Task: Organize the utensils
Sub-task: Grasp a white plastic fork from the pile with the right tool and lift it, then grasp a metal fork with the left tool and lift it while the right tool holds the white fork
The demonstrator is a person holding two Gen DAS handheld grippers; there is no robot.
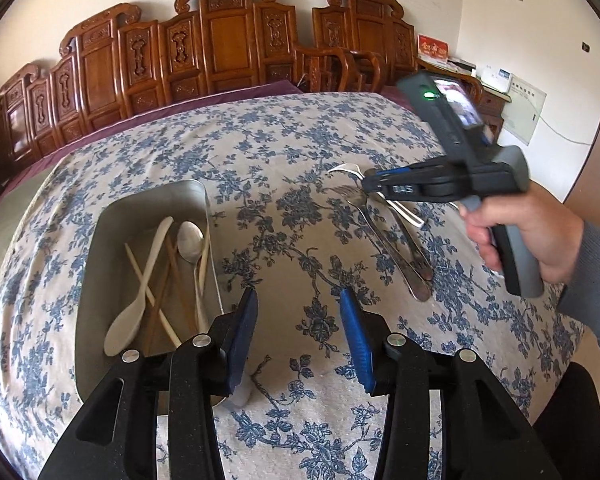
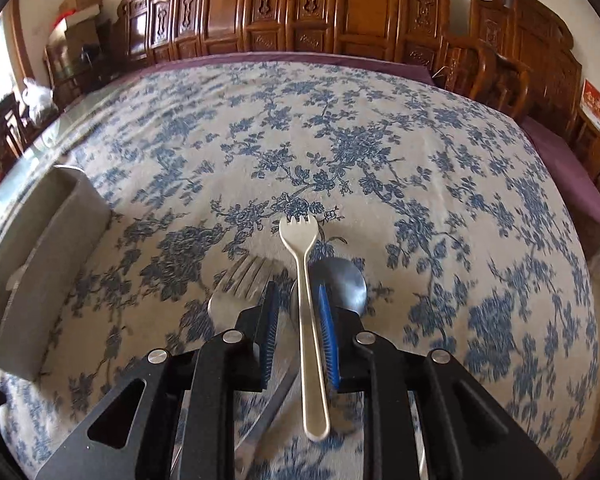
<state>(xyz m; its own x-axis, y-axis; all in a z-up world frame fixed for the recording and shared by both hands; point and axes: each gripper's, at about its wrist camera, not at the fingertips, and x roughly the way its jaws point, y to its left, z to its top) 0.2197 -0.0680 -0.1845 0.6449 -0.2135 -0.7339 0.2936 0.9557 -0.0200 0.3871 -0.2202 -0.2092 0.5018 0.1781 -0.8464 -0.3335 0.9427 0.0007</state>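
A metal tray (image 1: 172,192) at the left holds a white spoon (image 1: 140,296), a metal spoon (image 1: 190,240) and several chopsticks (image 1: 160,300). My left gripper (image 1: 299,300) hangs open just right of the tray, with only tablecloth between its fingers. On the cloth lie a white plastic fork (image 2: 299,240), a metal fork (image 2: 244,276) and a metal spoon (image 2: 346,284). My right gripper (image 2: 298,292) is down over them, open, with the white fork's handle between its jaws and a gap on the left side. From the left wrist view it (image 1: 368,186) reaches in from the right.
The table wears a blue-flowered cloth (image 2: 340,140) over a purple one (image 2: 560,160). Carved wooden chairs (image 1: 228,40) line the far wall. A hand (image 1: 532,232) holds the right gripper at the right. The tray's side wall (image 2: 52,248) stands left of the right gripper.
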